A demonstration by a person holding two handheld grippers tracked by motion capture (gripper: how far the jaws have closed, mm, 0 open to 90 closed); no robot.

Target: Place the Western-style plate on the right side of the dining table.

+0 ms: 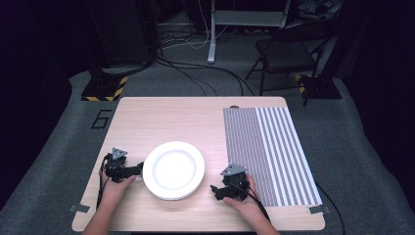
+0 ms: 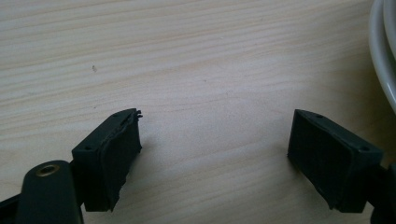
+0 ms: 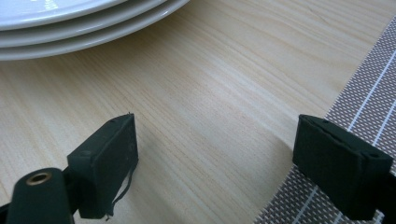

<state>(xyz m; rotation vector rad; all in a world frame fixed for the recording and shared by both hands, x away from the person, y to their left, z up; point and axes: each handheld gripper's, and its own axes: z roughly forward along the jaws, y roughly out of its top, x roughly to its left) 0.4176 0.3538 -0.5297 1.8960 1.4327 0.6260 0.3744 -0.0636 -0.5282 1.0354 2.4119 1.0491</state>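
- Two claws rest low on the table [image 1: 161, 117], one on either side of the stack of white plates [image 1: 173, 170].
- Your left claw [image 1: 139, 170] sits just beside the stack's left rim, its jaws spread wide with nothing between them; in the left gripper view only bare wood lies between the pads [image 2: 116, 158], and the plates' edge [image 2: 384, 56] curves past at the far right.
- Your right claw [image 1: 214, 191] lies between the stack and the striped placemat [image 1: 269, 152], released as well (jaws wide apart, holding nothing).
- In the right gripper view the stack [image 3: 79, 23] shows as three rims, one upon another, at the top left, apart from the jaws.
- The placemat [image 3: 364, 107] runs under the right-hand jaw in that same view.
- The stack stands on the near half of the table, left of the placemat and not touching it.
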